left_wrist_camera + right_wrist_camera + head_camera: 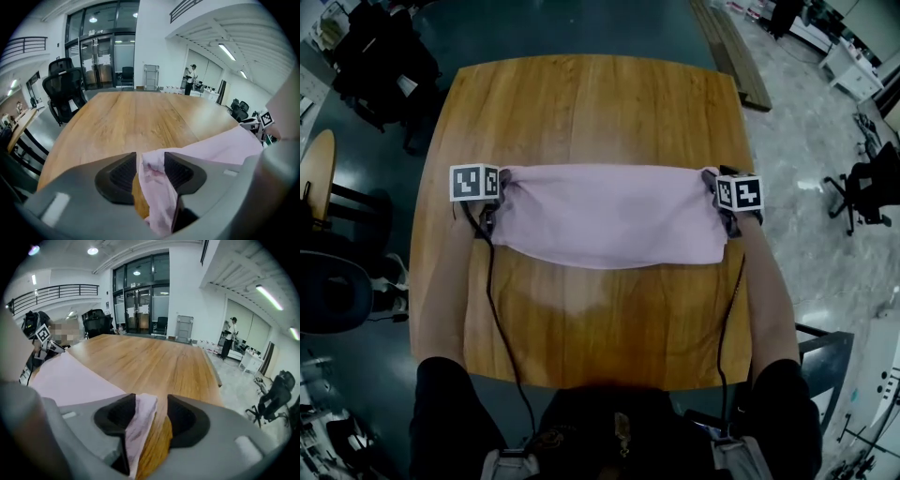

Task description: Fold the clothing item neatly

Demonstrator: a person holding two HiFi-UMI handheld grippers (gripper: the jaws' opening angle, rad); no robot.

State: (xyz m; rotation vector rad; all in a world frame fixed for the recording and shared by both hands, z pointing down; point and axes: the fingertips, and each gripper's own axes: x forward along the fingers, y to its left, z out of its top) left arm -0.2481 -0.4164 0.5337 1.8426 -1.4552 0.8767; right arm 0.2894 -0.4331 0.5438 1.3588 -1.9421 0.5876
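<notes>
Head view, nearest first: the person's two forearms reach out over the near edge of the table (581, 103), and a dark cable (492, 300) trails back from each gripper across the bare wood. The left gripper (497, 199) sits at the left end of the pink garment (609, 214) and the right gripper (713, 195) at its right end, each pointing down at the cloth. The garment lies flat across the middle of the tabletop as a wide folded band. Its long sides run parallel to the near edge, and its ends stop short of the left and right edges. In the left gripper view, the left gripper (150, 171) is released: its jaws stand apart with a bunched corner of the garment (157, 187) loose between them, and wood shows in the gap beside it. In the right gripper view, the right gripper (152, 413) is released too, a fold of the garment (140, 423) lying against one pad with bare wood between it and the other. Beyond the cloth the far half of the tabletop is plain wood. Past its far edge are a black office chair (65, 86), glass doors (140, 301) and a person (229, 336) standing far off.
</notes>
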